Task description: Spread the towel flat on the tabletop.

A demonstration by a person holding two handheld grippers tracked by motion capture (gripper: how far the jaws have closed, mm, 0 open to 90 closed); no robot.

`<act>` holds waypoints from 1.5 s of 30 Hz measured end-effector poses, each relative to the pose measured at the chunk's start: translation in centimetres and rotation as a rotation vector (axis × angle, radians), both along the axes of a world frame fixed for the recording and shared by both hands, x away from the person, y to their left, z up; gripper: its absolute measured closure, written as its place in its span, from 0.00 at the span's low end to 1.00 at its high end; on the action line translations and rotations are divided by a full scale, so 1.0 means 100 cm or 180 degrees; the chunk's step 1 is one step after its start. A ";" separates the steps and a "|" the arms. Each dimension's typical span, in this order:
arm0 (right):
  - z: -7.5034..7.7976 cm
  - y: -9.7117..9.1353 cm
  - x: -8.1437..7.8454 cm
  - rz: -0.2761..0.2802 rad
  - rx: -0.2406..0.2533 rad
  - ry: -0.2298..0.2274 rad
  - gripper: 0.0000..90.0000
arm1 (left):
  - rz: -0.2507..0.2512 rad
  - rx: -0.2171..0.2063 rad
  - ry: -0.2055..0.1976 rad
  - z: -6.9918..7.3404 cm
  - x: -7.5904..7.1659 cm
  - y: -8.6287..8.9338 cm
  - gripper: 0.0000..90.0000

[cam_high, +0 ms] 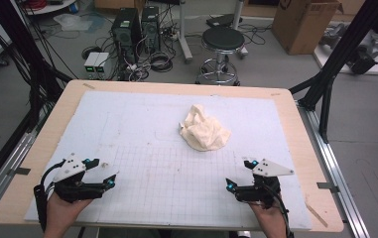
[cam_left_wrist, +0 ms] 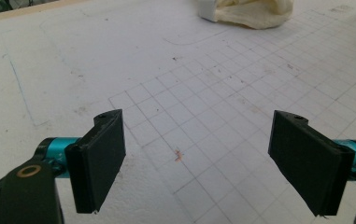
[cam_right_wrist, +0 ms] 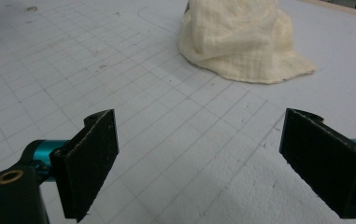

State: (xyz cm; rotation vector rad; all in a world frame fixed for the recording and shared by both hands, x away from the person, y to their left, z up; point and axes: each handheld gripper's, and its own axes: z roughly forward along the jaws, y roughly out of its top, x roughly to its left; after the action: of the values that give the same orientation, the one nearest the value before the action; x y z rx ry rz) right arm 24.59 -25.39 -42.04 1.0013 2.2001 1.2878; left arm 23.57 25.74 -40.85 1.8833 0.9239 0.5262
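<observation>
Crumpled cream cloth [cam_high: 204, 130] sits in a heap on the white gridded mat [cam_high: 142, 129], nothing holding or containing it. Left gripper [cam_left_wrist: 196, 163]: jaws spread wide, bare mat between them, cloth well ahead and off to the right of the jaws. Right gripper [cam_right_wrist: 199, 163]: jaws spread wide, nothing between them, cloth ahead, roughly in line with the gap, well apart from both jaws.

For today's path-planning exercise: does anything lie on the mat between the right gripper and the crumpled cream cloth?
Nothing visible does. The right gripper has its jaws open and empty, and bare gridded mat runs from it up to the cloth. In the high view the cloth lies alone, apart from both grippers.
</observation>
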 end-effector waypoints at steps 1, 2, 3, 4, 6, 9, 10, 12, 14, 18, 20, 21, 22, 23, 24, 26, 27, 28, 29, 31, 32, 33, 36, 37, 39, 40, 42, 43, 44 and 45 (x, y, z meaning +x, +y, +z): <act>0.000 0.000 0.000 0.0000 0.0000 0.0000 0.12 | 0.0001 -0.0005 0.0000 0.000 0.000 0.000 0.21; 0.000 0.000 0.000 -0.0005 -0.0019 -0.0009 0.12 | 0.0009 0.0001 -0.0008 0.000 0.000 0.001 0.21; 0.000 0.000 0.000 -0.0009 -0.0019 -0.0001 0.12 | 0.0007 -0.0007 -0.0011 0.000 0.000 0.001 0.21; 0.000 -0.001 0.000 -0.0022 -0.0005 0.0013 0.12 | 0.0006 -0.0012 -0.0015 0.000 0.000 0.001 0.21; 0.000 -0.001 0.001 -0.0019 -0.0002 0.0001 0.12 | 0.0003 -0.0005 -0.0016 0.000 0.000 0.001 0.21; 0.000 -0.001 0.000 -0.0032 0.0000 0.0012 0.12 | -0.0011 -0.0008 -0.0014 0.000 0.000 0.000 0.21; 0.000 -0.002 0.000 -0.0033 0.0002 0.0006 0.12 | -0.0015 0.0000 -0.0017 0.000 0.000 -0.001 0.21; 0.000 -0.001 0.001 -0.0030 0.0002 -0.0016 0.12 | -0.0035 0.0015 -0.0018 0.000 0.000 -0.001 0.21; 0.000 0.000 0.002 -0.0038 0.0002 0.0001 0.12 | -0.0046 0.0021 -0.0014 -0.001 -0.001 -0.002 0.21; 0.003 0.001 0.004 -0.0029 0.0029 -0.0053 0.12 | 0.0014 -0.0022 0.0003 0.000 -0.003 -0.001 0.19; 0.006 0.002 0.007 -0.0015 0.0071 -0.0018 0.12 | 0.0028 -0.0015 -0.0025 0.000 -0.004 -0.001 0.19; 0.007 0.003 0.009 0.0005 0.0065 -0.0018 0.12 | 0.0048 -0.0036 -0.0020 0.001 -0.005 0.000 0.19; 0.008 0.004 0.011 0.0003 0.0051 -0.0013 0.12 | 0.0056 -0.0055 -0.0033 0.001 -0.005 0.000 0.19; 0.009 0.005 0.014 0.0024 0.0053 0.0011 0.12 | 0.0068 -0.0066 -0.0031 0.001 -0.004 0.001 0.19; 0.011 0.006 0.016 0.0035 0.0046 0.0016 0.12 | 0.0068 -0.0066 -0.0031 0.001 -0.004 0.001 0.19; 0.016 0.009 0.022 0.0076 0.0049 0.0003 0.12 | 0.0061 -0.0073 -0.0022 0.001 -0.004 0.001 0.19; 0.018 0.010 0.023 0.0088 0.0054 0.0008 0.12 | 0.0059 -0.0070 -0.0014 0.001 -0.004 0.001 0.19; 0.021 0.011 0.026 0.0101 0.0034 -0.0023 0.12 | 0.0048 -0.0059 -0.0016 0.001 -0.004 0.001 0.19; 0.025 0.013 0.028 0.0108 0.0013 -0.0043 0.12 | 0.0048 -0.0059 -0.0016 0.001 -0.004 0.001 0.19; 0.032 0.017 0.034 0.0121 0.0003 -0.0023 0.12 | 0.0042 -0.0055 -0.0024 0.001 -0.004 0.001 0.19; 0.035 0.019 0.038 0.0133 -0.0005 -0.0027 0.12 | 0.0043 -0.0058 -0.0027 0.001 -0.004 0.001 0.19; 0.038 0.021 0.040 0.0137 -0.0001 -0.0031 0.12 | 0.0043 -0.0058 -0.0027 0.001 -0.004 0.001 0.19; 0.046 0.025 0.050 0.0123 -0.0011 -0.0043 0.12 | 0.0052 -0.0052 -0.0037 0.001 -0.005 0.001 0.19; 0.048 0.026 0.053 0.0119 -0.0014 -0.0033 0.12 | 0.0053 -0.0048 -0.0036 0.002 -0.005 0.001 0.19; 0.053 0.028 0.061 0.0116 -0.0016 -0.0028 0.12 | 0.0051 -0.0051 -0.0043 0.002 -0.005 0.001 0.19; 0.055 0.030 0.064 0.0104 -0.0014 -0.0052 0.12 | 0.0059 -0.0049 -0.0045 0.002 -0.005 0.001 0.19; 0.059 0.033 0.071 0.0112 0.0005 -0.0055 0.12 | 0.0062 -0.0027 -0.0063 0.002 -0.005 0.001 0.19; 0.059 0.033 0.071 0.0112 0.0005 -0.0055 0.12 | 0.0062 -0.0027 -0.0063 0.002 -0.005 0.001 0.19; 0.064 0.038 0.079 0.0140 -0.0057 -0.0078 0.12 | 0.0062 -0.0024 -0.0061 0.002 -0.005 0.001 0.19; 0.065 0.040 0.081 0.0142 -0.0066 -0.0067 0.12 | 0.0062 -0.0024 -0.0061 0.002 -0.005 0.001 0.19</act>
State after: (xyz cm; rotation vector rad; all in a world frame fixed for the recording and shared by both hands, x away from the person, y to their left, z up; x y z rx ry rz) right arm 32.71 -21.37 -35.54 0.9317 2.2271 1.2865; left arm 23.06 25.83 -40.68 1.8610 0.9312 0.5507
